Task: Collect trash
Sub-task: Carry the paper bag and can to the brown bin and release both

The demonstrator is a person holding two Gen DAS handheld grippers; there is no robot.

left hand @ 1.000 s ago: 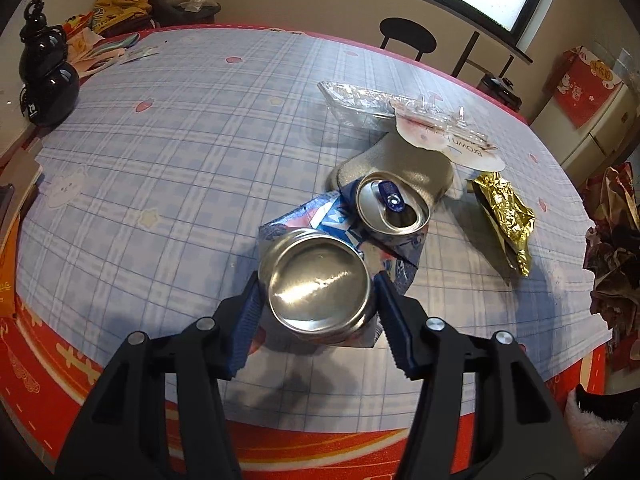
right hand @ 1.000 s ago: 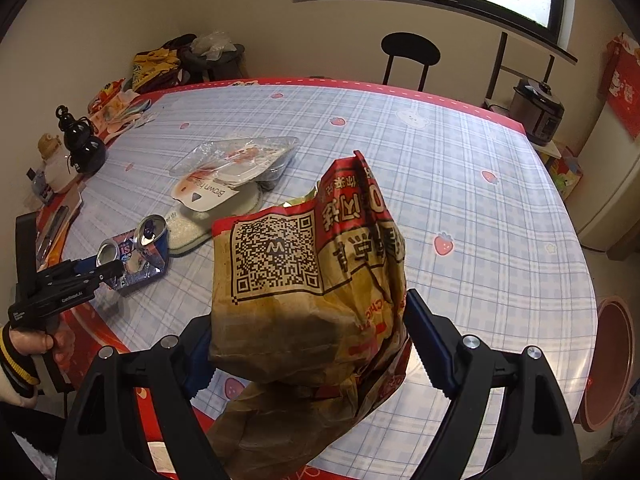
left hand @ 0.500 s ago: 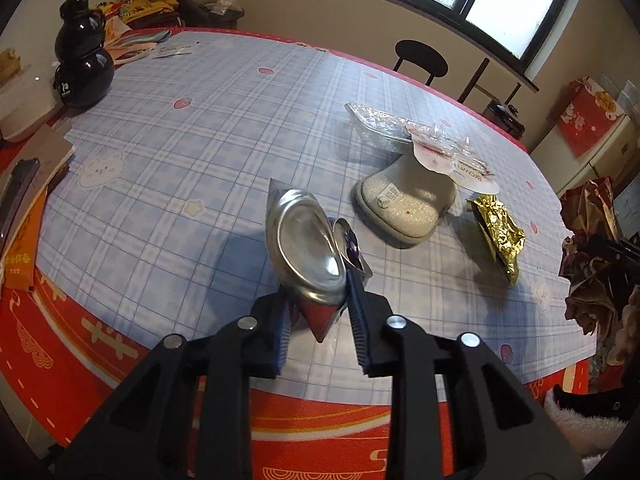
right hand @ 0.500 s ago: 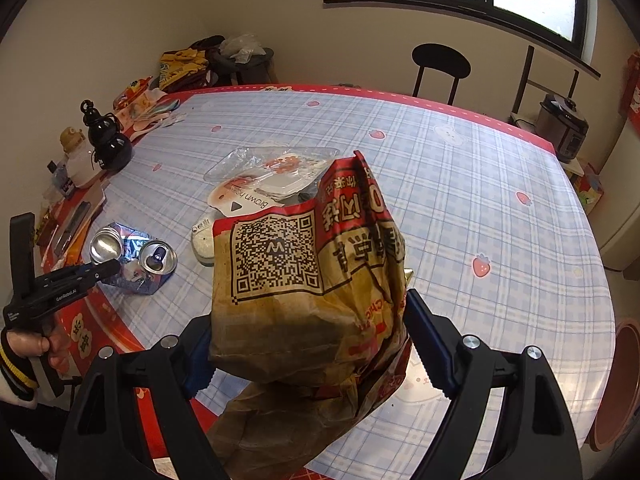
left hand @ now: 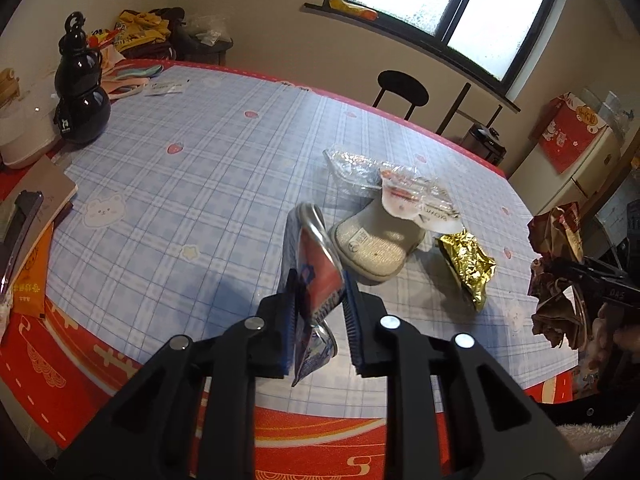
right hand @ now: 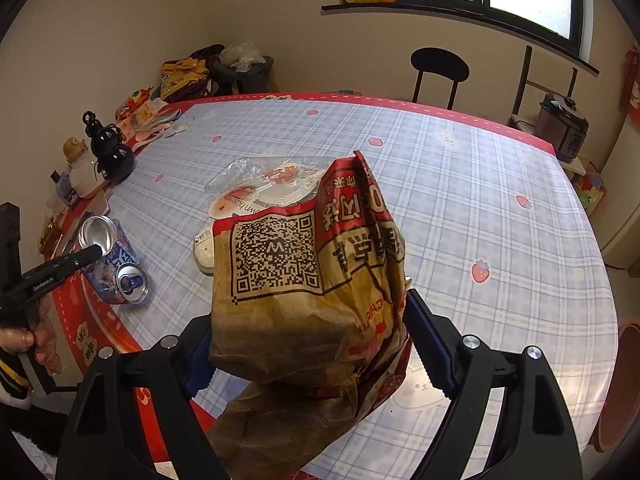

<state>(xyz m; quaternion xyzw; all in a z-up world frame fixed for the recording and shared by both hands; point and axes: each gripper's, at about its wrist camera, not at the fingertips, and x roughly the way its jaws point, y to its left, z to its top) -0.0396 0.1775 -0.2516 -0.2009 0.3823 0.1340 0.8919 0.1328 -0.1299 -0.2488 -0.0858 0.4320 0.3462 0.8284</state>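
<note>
Gripping a flattened blue, red and silver drink can (left hand: 316, 268), the left tongs (left hand: 320, 300) hold it lifted above the near edge of a surface (left hand: 200, 184) covered in a pale blue checked cloth with a red border. The can stands on edge between the blue-padded fingers (left hand: 291, 320), its silver end facing left. In the right wrist view the same can (right hand: 108, 256) shows at far left, clear of the cloth, with the left tongs (right hand: 86, 256) clamped on it.

The right tongs (right hand: 308, 340) are clenched on a crumpled brown and red paper takeaway bag (right hand: 304, 280) printed with a large QR code. The bag is held upright above the cloth and fills the middle of that view. From the left wrist view the bag (left hand: 556, 276) appears at the far right edge.

More trash lies on the cloth. A clear plastic food tray with a peeled printed film lid (left hand: 384, 176) sits near the middle. Touching it on the near side is a white plastic bowl tipped on its side (left hand: 372, 240). Just beside the bowl, to its right, lies a crumpled gold foil wrapper (left hand: 468, 268).

At the far left edge stands a glossy black gourd-shaped bottle (left hand: 80, 96). A black stool (left hand: 402, 90) stands beyond the surface, beneath a window.
</note>
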